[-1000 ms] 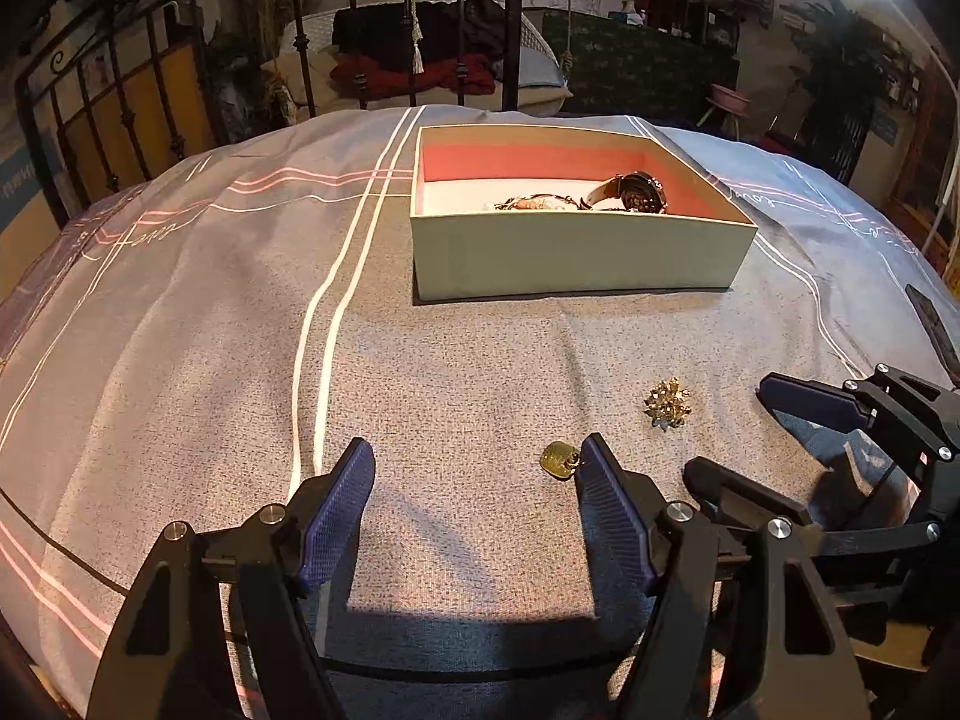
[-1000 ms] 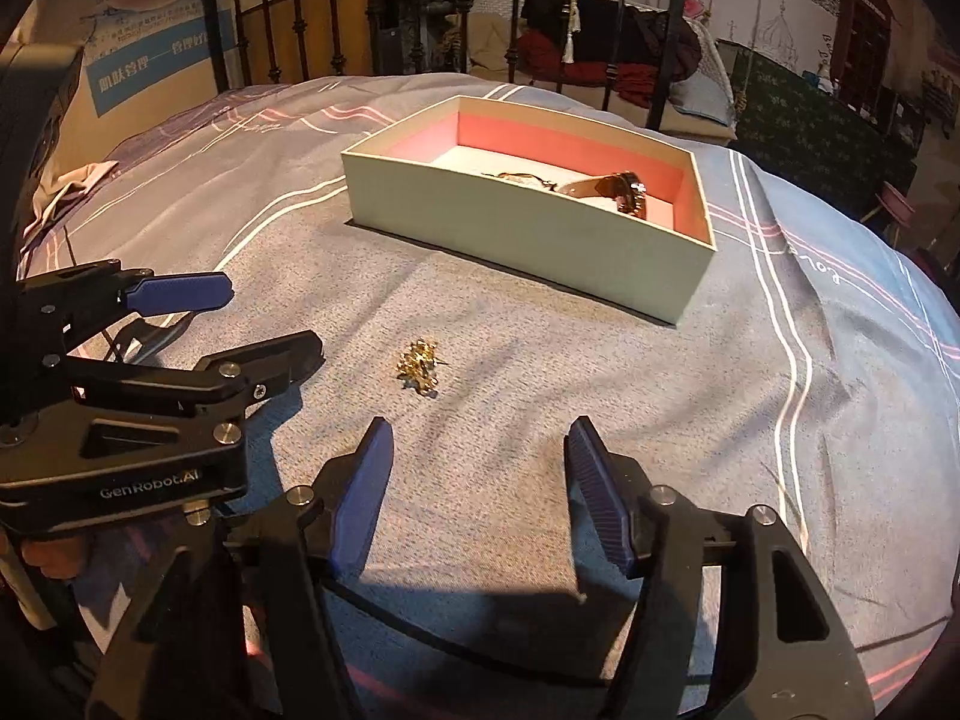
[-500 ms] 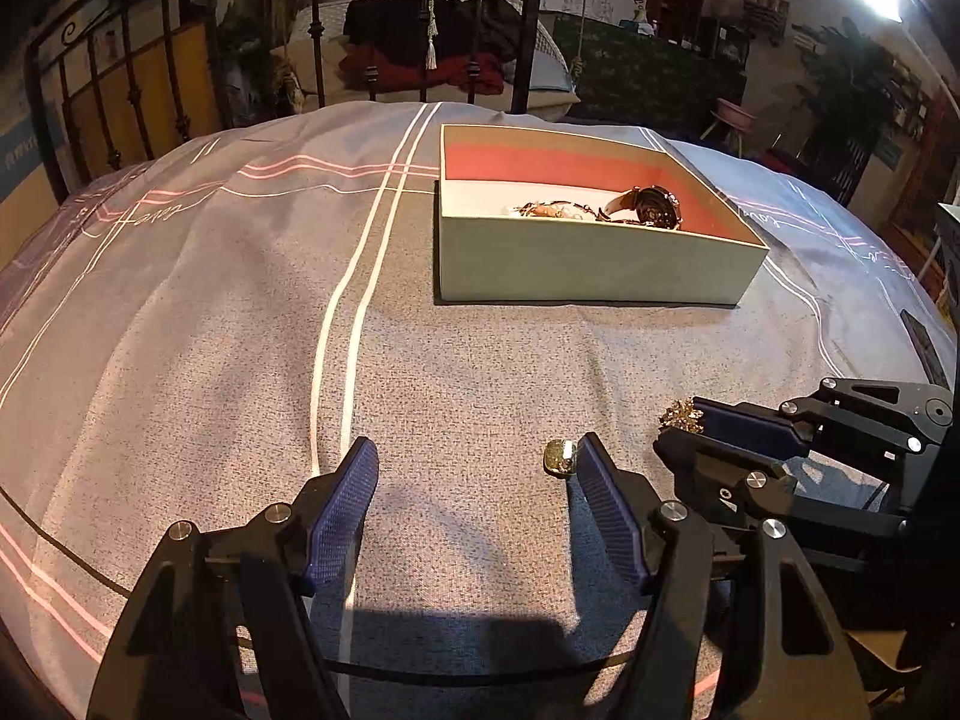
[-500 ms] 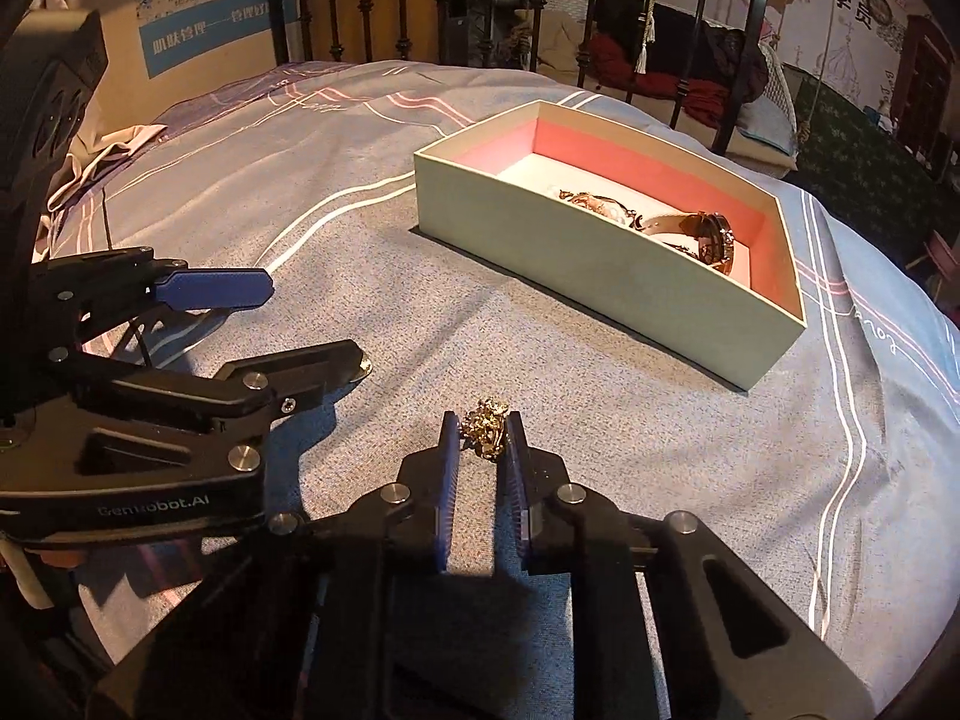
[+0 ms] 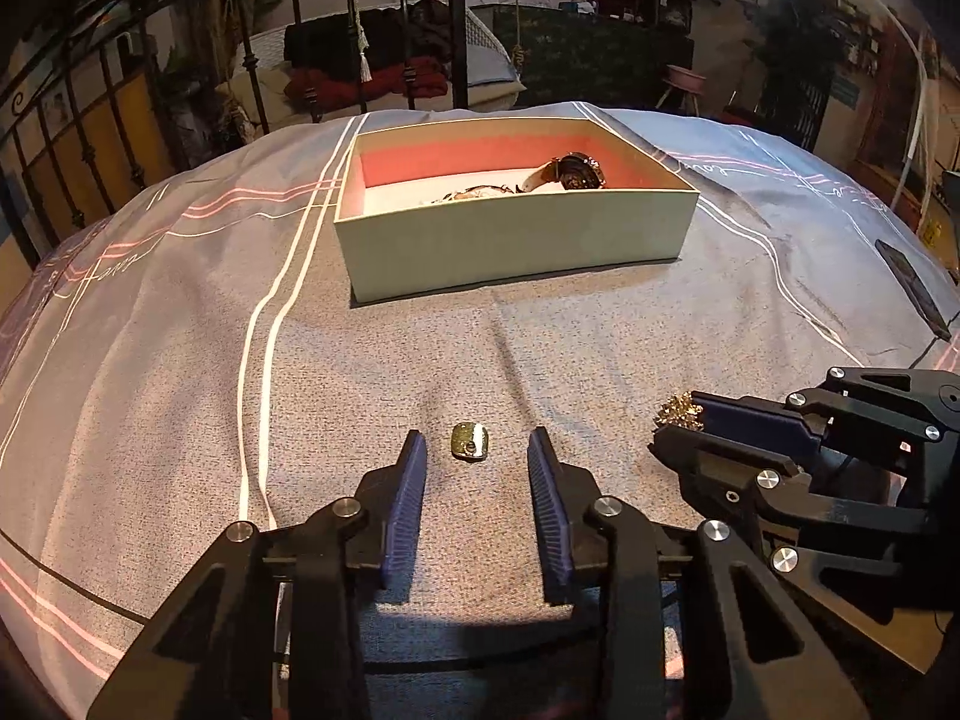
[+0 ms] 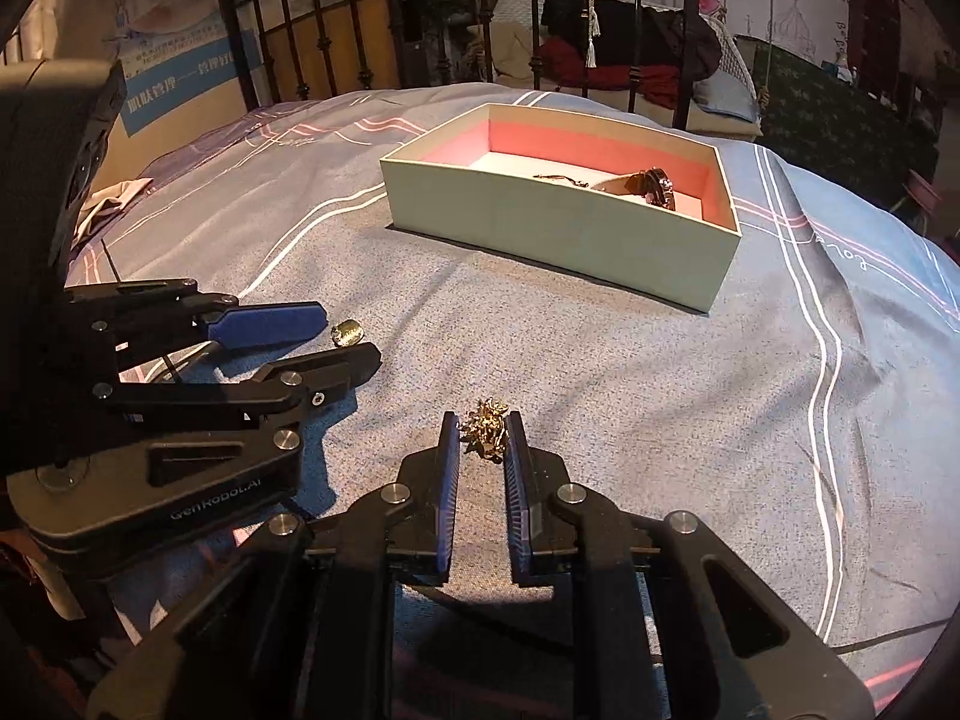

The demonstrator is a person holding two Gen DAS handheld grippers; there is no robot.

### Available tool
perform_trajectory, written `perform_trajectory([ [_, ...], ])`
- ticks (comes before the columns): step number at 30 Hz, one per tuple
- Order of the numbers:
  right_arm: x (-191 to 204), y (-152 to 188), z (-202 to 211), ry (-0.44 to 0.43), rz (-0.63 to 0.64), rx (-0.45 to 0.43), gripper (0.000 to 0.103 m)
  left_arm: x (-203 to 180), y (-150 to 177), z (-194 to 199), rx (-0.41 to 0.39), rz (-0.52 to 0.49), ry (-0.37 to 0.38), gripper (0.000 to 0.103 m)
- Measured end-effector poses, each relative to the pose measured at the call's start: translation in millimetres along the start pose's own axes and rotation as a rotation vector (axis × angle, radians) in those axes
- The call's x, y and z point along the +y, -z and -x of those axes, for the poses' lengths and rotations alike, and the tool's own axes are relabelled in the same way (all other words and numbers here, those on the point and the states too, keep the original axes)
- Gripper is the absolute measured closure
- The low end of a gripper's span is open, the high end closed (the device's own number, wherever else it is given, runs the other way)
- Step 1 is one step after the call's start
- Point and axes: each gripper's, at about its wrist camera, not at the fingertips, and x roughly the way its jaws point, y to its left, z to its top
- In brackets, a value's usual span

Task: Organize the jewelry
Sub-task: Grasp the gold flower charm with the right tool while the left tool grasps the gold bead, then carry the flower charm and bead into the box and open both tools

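Left wrist view, grey striped woven bedspread (image 5: 180, 360), left gripper (image 5: 477, 450) jaws closing around small gold charm (image 5: 471, 441), right gripper (image 6: 483, 429) jaws pinching spiky gold brooch (image 6: 487, 420).

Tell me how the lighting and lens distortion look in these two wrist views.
Left wrist view: dim, warm light, a glaring lamp top right, the bedspread bulged by the fisheye, black corners. Right wrist view: the same dim orange cast, the box sharp and bowed, dark shadow under the right gripper.
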Motion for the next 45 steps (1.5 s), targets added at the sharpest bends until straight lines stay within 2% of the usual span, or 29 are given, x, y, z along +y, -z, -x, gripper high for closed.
perform_trajectory([
  [3, 0, 2, 1, -0.005, -0.007, -0.005, 0.087, 2, 0, -1, 0.000, 0.005, 0.004, 0.092],
  [7, -2, 2, 2, -0.009, -0.011, -0.011, 0.087, 8, 1, 1, -0.009, 0.027, 0.034, 0.098],
  [12, -2, 2, 4, -0.009, -0.014, -0.023, 0.087, 13, 0, 6, -0.030, 0.055, 0.075, 0.100],
  [21, -3, 0, 5, -0.009, -0.015, -0.037, 0.087, 12, -6, 12, -0.043, 0.062, 0.092, 0.101],
  [25, -7, -22, 11, 0.006, -0.002, -0.078, 0.087, 13, -31, 14, -0.067, 0.071, 0.104, 0.101],
  [31, -27, -79, 10, 0.071, -0.007, -0.145, 0.087, 16, -88, 8, -0.097, 0.103, 0.112, 0.101],
  [37, -55, -117, -20, 0.122, -0.055, -0.111, 0.087, 26, -135, -23, -0.036, 0.157, 0.089, 0.101],
  [45, -64, -134, -49, 0.147, -0.034, -0.055, 0.087, 31, -153, -58, 0.034, 0.167, 0.070, 0.101],
])
